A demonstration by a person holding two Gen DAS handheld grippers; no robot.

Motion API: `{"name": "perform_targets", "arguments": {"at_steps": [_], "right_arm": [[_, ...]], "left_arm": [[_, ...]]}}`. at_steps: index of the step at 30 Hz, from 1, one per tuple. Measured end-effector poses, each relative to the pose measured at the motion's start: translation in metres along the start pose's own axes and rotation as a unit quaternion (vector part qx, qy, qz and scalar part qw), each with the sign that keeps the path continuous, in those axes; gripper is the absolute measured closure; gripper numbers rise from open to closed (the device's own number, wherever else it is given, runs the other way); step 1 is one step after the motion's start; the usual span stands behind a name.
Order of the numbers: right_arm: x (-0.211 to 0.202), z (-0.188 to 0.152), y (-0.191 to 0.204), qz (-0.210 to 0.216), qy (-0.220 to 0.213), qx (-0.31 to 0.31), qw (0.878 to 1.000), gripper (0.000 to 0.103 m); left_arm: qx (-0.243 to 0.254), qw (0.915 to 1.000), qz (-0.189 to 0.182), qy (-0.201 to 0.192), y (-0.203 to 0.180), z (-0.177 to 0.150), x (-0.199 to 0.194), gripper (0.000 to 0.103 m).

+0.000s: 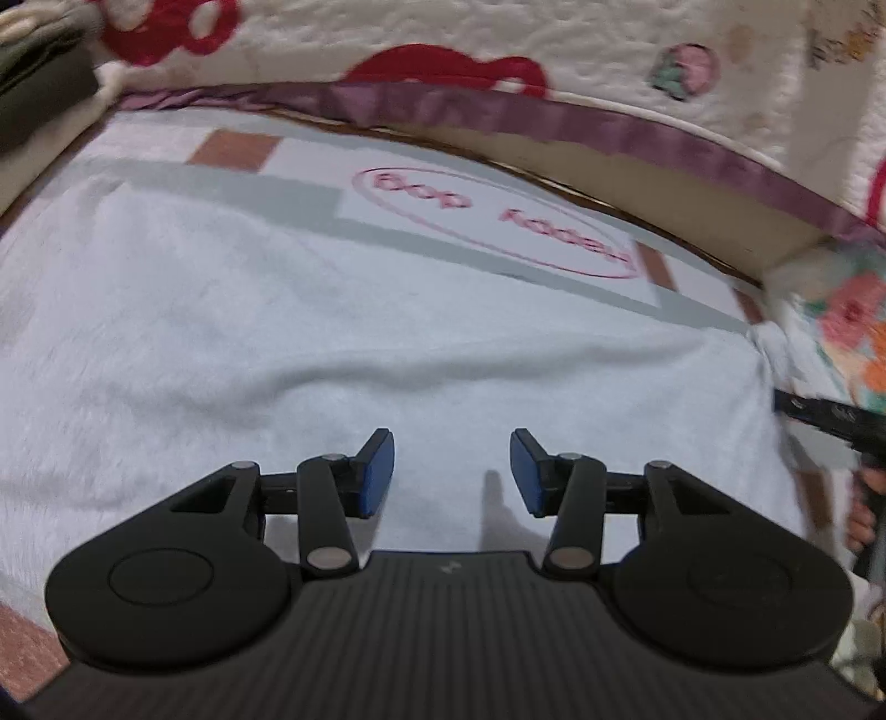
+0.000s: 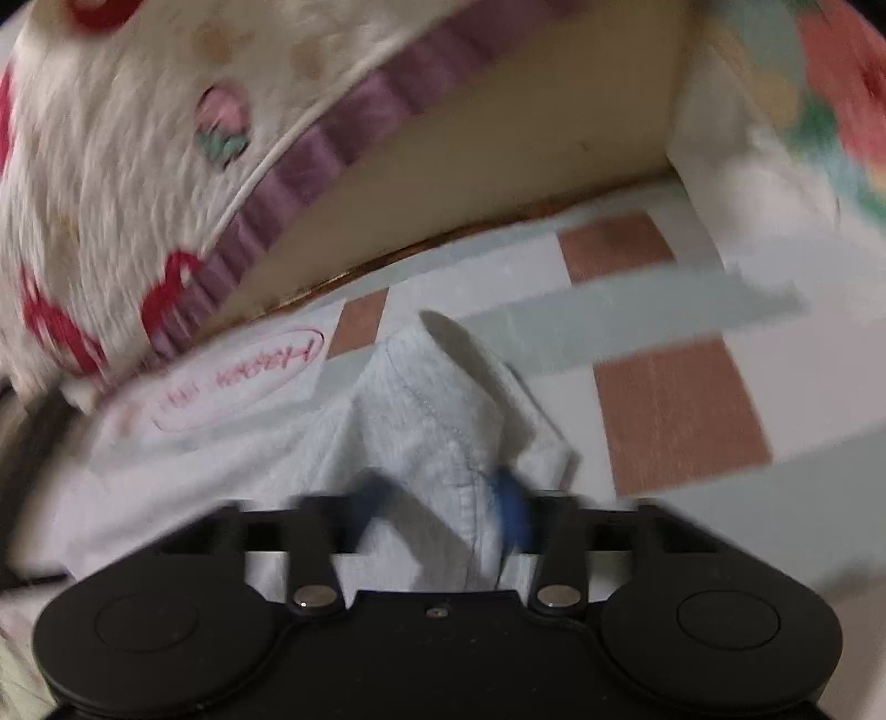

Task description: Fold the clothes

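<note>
A pale blue fleecy garment (image 1: 332, 354) lies spread flat on a sheet with grey and brown blocks. My left gripper (image 1: 451, 471) hovers over it, jaws apart and empty. In the right wrist view, a bunched, stitched edge of the same pale garment (image 2: 437, 421) sits between the blue pads of my right gripper (image 2: 443, 498). The view is blurred, and the pads stand wide around the fold, so the grip is unclear. The right gripper's black tip (image 1: 830, 415) shows at the garment's right edge in the left wrist view.
The patterned sheet (image 2: 681, 410) carries a red oval logo (image 1: 487, 221). A cream wall or headboard (image 2: 526, 155) stands behind it. A white quilt with red and purple trim (image 1: 498, 33) hangs over it. Floral fabric (image 1: 853, 332) lies at the right.
</note>
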State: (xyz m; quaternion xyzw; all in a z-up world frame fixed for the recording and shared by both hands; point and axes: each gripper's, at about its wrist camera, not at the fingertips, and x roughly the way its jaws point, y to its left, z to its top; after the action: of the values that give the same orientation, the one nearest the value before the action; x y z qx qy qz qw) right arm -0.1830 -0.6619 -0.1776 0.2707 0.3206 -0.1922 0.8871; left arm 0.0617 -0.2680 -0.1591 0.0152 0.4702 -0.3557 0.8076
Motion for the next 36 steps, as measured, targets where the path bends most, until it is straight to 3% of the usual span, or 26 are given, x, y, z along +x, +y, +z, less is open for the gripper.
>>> {"name": "perform_targets", "arguments": {"at_steps": [2, 8, 10, 13, 14, 16, 18, 20, 22, 24, 27, 28, 30, 31, 33, 36], "right_arm": [[-0.014, -0.004, 0.018, -0.025, -0.028, -0.047, 0.998, 0.093], [-0.042, -0.025, 0.039, -0.146, -0.024, -0.054, 0.988, 0.093], [-0.029, -0.027, 0.021, -0.129, 0.023, -0.018, 0.991, 0.092], [-0.026, -0.021, -0.003, -0.083, 0.043, 0.038, 0.995, 0.080], [-0.029, -0.014, -0.011, -0.067, 0.038, 0.058, 0.995, 0.079], [-0.037, -0.002, -0.026, -0.034, 0.030, 0.097, 0.994, 0.064], [-0.040, 0.014, -0.034, 0.001, 0.020, 0.117, 0.993, 0.056], [-0.040, 0.032, -0.037, 0.030, 0.012, 0.120, 0.992, 0.055], [-0.027, 0.046, -0.029, 0.026, 0.027, 0.088, 0.995, 0.055], [-0.013, 0.058, -0.021, 0.017, 0.040, 0.054, 0.998, 0.047], [0.019, 0.061, -0.012, -0.043, 0.048, -0.011, 0.998, 0.040], [0.028, 0.059, -0.010, -0.056, 0.048, -0.030, 0.997, 0.043], [0.033, 0.044, -0.002, -0.043, 0.036, -0.056, 0.997, 0.060], [0.029, 0.038, 0.007, -0.045, 0.024, -0.086, 0.995, 0.095], [0.020, 0.027, 0.024, -0.051, -0.004, -0.139, 0.989, 0.095], [0.008, 0.028, 0.020, -0.068, -0.030, -0.117, 0.990, 0.097]], "left_arm": [[-0.004, 0.9999, 0.011, -0.005, 0.008, -0.005, -0.003, 0.058], [-0.016, 0.9987, 0.043, -0.021, 0.032, -0.020, -0.012, 0.058], [-0.021, 0.9980, 0.053, -0.027, 0.040, -0.025, -0.014, 0.058], [-0.027, 0.9966, 0.069, -0.035, 0.052, -0.033, -0.019, 0.058], [-0.046, 0.9955, 0.073, -0.040, 0.064, -0.034, -0.024, 0.058], [-0.084, 0.9921, 0.079, -0.051, 0.087, -0.036, -0.034, 0.058], [-0.121, 0.9870, 0.086, -0.061, 0.110, -0.039, -0.044, 0.057], [-0.159, 0.9805, 0.092, -0.072, 0.133, -0.041, -0.054, 0.057], [-0.178, 0.9766, 0.086, -0.083, 0.146, -0.044, -0.059, 0.057], [-0.195, 0.9732, 0.076, -0.094, 0.158, -0.047, -0.062, 0.057], [-0.208, 0.9704, 0.069, -0.102, 0.164, -0.049, -0.064, 0.057], [-0.207, 0.9705, 0.070, -0.102, 0.164, -0.049, -0.065, 0.057], [-0.205, 0.9708, 0.071, -0.103, 0.165, -0.048, -0.064, 0.057], [-0.203, 0.9710, 0.072, -0.104, 0.165, -0.048, -0.064, 0.057], [-0.207, 0.9701, 0.072, -0.105, 0.165, -0.046, -0.062, 0.057], [-0.208, 0.9692, 0.076, -0.109, 0.168, -0.046, -0.063, 0.057]]}}
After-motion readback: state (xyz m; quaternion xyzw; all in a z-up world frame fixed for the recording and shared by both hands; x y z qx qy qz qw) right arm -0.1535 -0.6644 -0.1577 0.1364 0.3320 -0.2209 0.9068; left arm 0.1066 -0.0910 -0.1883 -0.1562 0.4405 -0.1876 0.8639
